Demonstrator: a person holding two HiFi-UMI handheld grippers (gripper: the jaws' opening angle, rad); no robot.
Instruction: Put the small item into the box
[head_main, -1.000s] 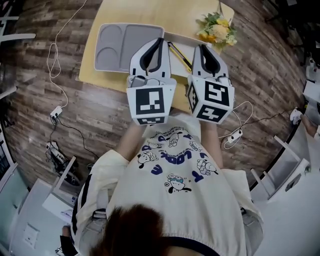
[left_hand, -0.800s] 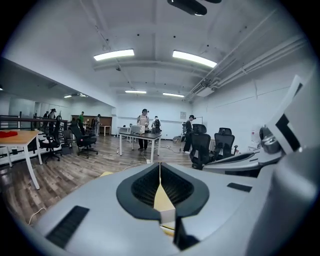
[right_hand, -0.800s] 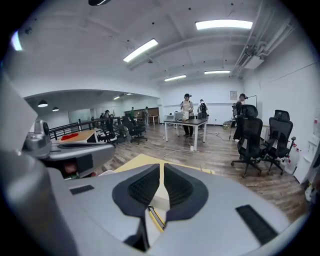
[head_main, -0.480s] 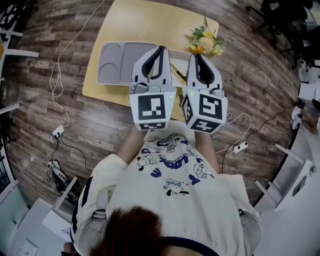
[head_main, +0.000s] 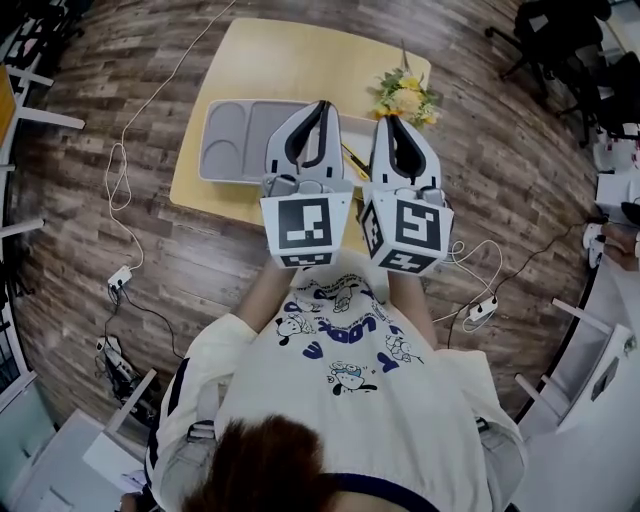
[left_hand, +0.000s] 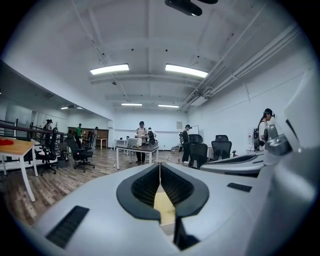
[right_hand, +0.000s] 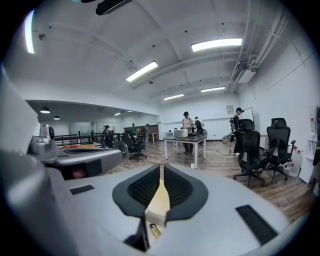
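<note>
My left gripper (head_main: 321, 106) (left_hand: 159, 165) and right gripper (head_main: 382, 120) (right_hand: 163, 167) are held side by side above the near edge of a light wooden table (head_main: 290, 60). Both are shut with nothing between the jaws, and they point level across the room. Below them a white shallow box (head_main: 357, 128) lies on the table, mostly hidden by the grippers. A small yellow and black item (head_main: 351, 160) (right_hand: 155, 230) lies beside it, showing between the two grippers.
A grey compartment tray (head_main: 240, 140) lies on the table's left part. A yellow flower bunch (head_main: 405, 97) stands at the far right corner. Cables and power strips (head_main: 120, 275) trail on the wooden floor. Office chairs (right_hand: 252, 150) and people stand far off.
The head view has shifted, so more of the table's far side shows. Both grippers stay shut and side by side, a little closer together over the table's front edge.
</note>
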